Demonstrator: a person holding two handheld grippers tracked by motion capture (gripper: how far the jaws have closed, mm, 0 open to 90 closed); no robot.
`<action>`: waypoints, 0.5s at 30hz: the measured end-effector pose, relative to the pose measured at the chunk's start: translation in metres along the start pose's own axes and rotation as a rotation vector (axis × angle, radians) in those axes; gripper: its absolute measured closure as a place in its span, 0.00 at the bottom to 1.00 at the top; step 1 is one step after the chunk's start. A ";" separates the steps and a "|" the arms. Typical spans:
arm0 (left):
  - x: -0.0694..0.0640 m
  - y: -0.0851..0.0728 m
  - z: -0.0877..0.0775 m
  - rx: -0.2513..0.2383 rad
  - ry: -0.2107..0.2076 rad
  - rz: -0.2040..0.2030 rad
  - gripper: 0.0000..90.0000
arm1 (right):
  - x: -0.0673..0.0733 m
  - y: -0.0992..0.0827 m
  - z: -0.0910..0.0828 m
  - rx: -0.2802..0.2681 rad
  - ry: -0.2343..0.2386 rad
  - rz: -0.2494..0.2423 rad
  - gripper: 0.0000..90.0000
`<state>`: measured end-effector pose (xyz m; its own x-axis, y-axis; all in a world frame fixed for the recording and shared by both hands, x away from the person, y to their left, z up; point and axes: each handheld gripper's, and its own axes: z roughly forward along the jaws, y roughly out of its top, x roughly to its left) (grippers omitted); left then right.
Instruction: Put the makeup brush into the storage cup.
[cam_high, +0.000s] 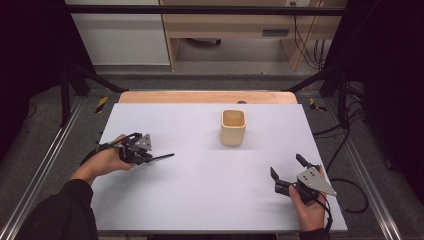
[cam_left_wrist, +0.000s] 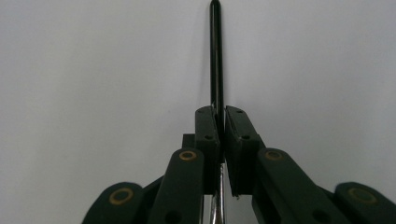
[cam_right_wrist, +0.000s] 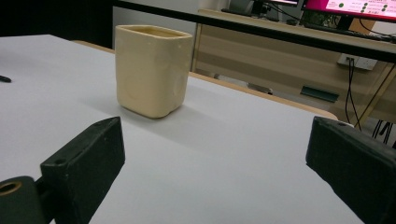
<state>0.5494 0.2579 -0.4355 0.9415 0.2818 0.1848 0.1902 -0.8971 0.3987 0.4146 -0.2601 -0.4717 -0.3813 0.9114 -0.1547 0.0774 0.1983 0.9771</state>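
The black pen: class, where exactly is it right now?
In the high view the black pen sits clamped in the left tool, left of the beige cup, its tip pointing toward the table's middle.

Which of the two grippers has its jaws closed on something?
The left gripper: its jaws are shut on a thin black pen. The right gripper has wide-open jaws with nothing between them, facing the beige cup.

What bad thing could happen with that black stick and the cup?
The left gripper pinches the thin black pen near one end, so the long free part might swing or slip out. The cream cup stands alone and upright on the white table; a sideways poke from the pen could tip it, since the open right gripper isn't steadying it.
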 end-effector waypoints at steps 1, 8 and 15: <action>0.000 0.000 -0.001 -0.007 0.001 -0.001 0.94 | 0.000 0.000 0.000 0.000 0.000 -0.001 0.05; -0.001 0.000 -0.009 -0.051 0.002 -0.004 0.94 | 0.000 0.000 0.000 0.001 0.000 -0.002 0.05; -0.006 0.004 -0.014 -0.073 -0.007 0.011 0.94 | 0.001 0.000 0.001 0.005 -0.001 -0.012 0.05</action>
<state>0.5406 0.2572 -0.4219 0.9453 0.2698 0.1831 0.1599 -0.8729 0.4610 0.4146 -0.2587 -0.4720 -0.3817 0.9091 -0.1667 0.0778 0.2113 0.9743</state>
